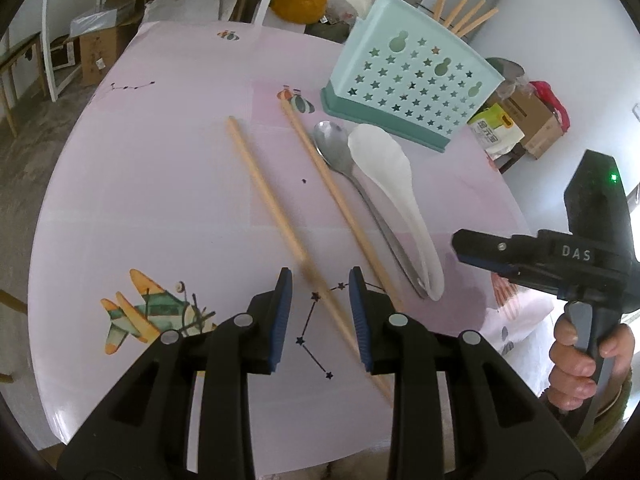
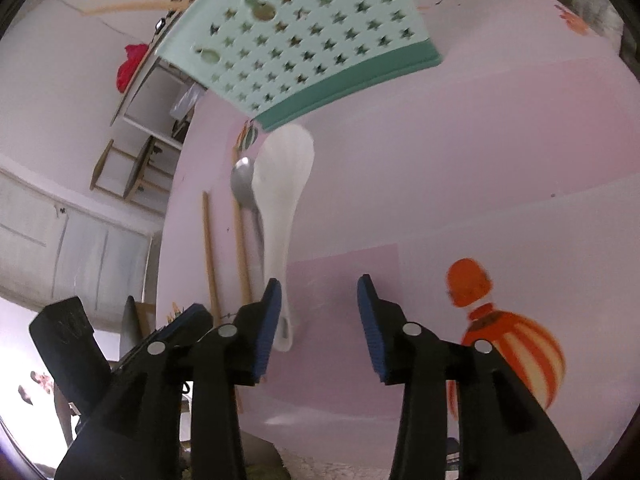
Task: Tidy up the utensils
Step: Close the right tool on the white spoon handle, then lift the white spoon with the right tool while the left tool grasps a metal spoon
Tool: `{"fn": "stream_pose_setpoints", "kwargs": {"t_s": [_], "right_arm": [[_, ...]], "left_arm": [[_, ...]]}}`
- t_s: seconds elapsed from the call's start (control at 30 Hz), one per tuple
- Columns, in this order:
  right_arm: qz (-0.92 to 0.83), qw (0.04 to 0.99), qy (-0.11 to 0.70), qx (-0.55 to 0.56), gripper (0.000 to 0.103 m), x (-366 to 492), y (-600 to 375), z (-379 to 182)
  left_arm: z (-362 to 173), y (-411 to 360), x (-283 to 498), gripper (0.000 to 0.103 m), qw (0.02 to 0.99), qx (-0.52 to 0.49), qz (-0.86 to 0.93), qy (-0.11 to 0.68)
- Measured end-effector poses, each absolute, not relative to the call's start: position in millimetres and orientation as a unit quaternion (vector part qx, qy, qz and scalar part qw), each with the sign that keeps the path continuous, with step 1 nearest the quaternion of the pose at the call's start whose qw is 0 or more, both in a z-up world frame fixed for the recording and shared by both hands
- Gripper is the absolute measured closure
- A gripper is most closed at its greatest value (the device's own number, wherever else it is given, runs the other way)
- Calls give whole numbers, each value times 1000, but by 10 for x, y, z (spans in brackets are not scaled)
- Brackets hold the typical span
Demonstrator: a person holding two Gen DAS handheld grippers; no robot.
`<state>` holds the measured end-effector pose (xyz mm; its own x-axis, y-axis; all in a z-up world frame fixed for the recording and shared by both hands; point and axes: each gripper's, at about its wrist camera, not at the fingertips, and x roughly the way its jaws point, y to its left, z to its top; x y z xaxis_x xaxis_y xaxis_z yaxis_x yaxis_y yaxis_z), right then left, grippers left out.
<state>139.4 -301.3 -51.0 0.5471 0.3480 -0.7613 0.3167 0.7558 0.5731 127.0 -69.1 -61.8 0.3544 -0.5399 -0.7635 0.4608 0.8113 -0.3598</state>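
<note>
Here two wooden chopsticks, a metal spoon (image 1: 334, 148) and a white plastic rice paddle (image 1: 394, 196) lie loose on the pink patterned table (image 1: 160, 184). The left chopstick (image 1: 260, 184) runs from the middle of the table down between the blue pads of the left gripper (image 1: 320, 312); its near part is blurred, and the pads stand a little apart on either side of it with a gap showing, so they do not press on it. The right chopstick (image 1: 332, 188) lies just beside the spoon, passing under the left gripper's right finger (image 1: 360, 312). The spoon's bowl touches the paddle's blade, and the paddle partly covers the spoon's handle.

Beyond them, at the far side, stands the mint-green utensil holder (image 1: 412, 76) with star-shaped holes and a darker green base; several chopsticks (image 1: 468, 16) stick out of its top.

The right gripper (image 2: 316, 320), held by a hand (image 1: 580, 360) at the right edge, hovers over the table with its pads set well apart and nothing between them. The paddle's handle end lies just beside its left finger (image 2: 268, 320), whether touching I cannot tell. An orange balloon print (image 2: 516, 344) sits near its right finger.
</note>
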Motion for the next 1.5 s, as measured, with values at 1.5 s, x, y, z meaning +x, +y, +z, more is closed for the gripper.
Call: {"fn": "stream_pose_setpoints", "kwargs": {"t_s": [1.5], "right_arm": [[-92,859,462,198,69,1462,-3314,-361]], "left_arm": [[-640,-1364,1708,76,793,-19,-361,490]]}}
